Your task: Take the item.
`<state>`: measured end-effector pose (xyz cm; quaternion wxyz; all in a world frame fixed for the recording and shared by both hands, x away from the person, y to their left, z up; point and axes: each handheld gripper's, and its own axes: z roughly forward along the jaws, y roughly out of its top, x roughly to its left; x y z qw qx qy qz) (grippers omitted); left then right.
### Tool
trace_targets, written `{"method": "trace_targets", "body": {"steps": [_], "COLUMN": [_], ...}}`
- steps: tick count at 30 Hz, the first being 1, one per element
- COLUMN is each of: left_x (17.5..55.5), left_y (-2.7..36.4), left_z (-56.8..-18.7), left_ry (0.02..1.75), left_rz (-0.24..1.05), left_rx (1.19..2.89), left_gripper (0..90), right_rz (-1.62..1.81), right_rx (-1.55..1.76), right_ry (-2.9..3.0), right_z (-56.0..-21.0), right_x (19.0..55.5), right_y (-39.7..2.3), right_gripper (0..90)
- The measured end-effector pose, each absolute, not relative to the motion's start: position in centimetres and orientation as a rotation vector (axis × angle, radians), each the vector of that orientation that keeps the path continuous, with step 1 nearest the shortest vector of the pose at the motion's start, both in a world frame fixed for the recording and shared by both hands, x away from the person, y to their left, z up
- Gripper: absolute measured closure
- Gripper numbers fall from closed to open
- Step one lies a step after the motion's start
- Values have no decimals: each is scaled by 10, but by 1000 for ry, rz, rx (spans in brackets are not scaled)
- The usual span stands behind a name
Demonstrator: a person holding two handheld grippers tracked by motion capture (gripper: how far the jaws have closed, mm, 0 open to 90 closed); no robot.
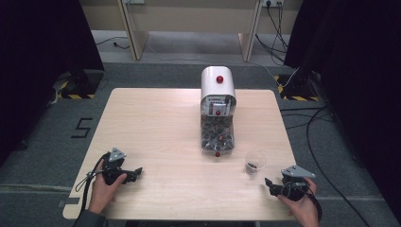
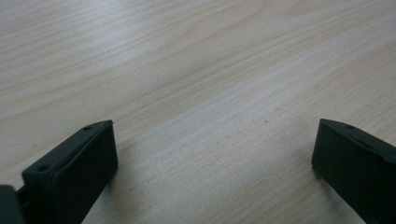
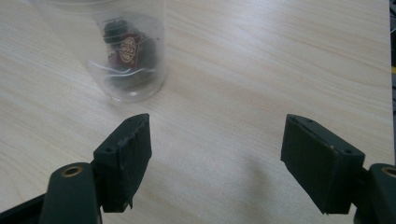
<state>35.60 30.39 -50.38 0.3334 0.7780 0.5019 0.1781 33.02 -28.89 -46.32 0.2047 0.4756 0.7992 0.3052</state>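
Grey carpet and dark curtains surround the pale wooden bench (image 1: 156, 127) you are working at, with trailing cables on the floor to the right. Toward the far middle of the bench stands a white round-topped dispenser with a red knob and a clear front chute full of small dark pieces (image 1: 217, 113).

Your task's thing, the small clear plastic cup with a few dark red wrapped pieces in its bottom (image 1: 255, 163), stands upright on the near right part of the bench, just right of the chute's mouth and apart from it. In the right gripper view the cup (image 3: 126, 51) sits ahead and to the left of the jaws' centre line, so it isn't yet between them.

Your right hand-held gripper (image 1: 271, 185) lies at the near right edge, its jaws spread wide and holding nothing, with bare wood between them (image 3: 217, 158). It points toward the left and slightly far, and the cup stands just beyond its tips on the far side. This is clearly the nearer hand.

Your left hand-held gripper (image 1: 136, 171) rests at the near left, well apart from the cup, jaws also wide and empty over bare bench (image 2: 215, 154).

I judge that the coming move depends on swinging your right jaws further toward the far side, so the upright cup falls squarely between them.
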Motion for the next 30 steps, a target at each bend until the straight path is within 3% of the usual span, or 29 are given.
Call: {"method": "trace_targets", "body": {"steps": [30], "left_x": [356], "left_y": [304], "left_z": [-504], "left_ry": [1311], "left_rz": [465], "left_rx": [2031], "left_gripper": [0], "right_rz": [900], "right_rx": [1298], "right_ry": [2191], "right_z": [-467], "right_x": [296], "right_y": [-292], "right_gripper": [254]}}
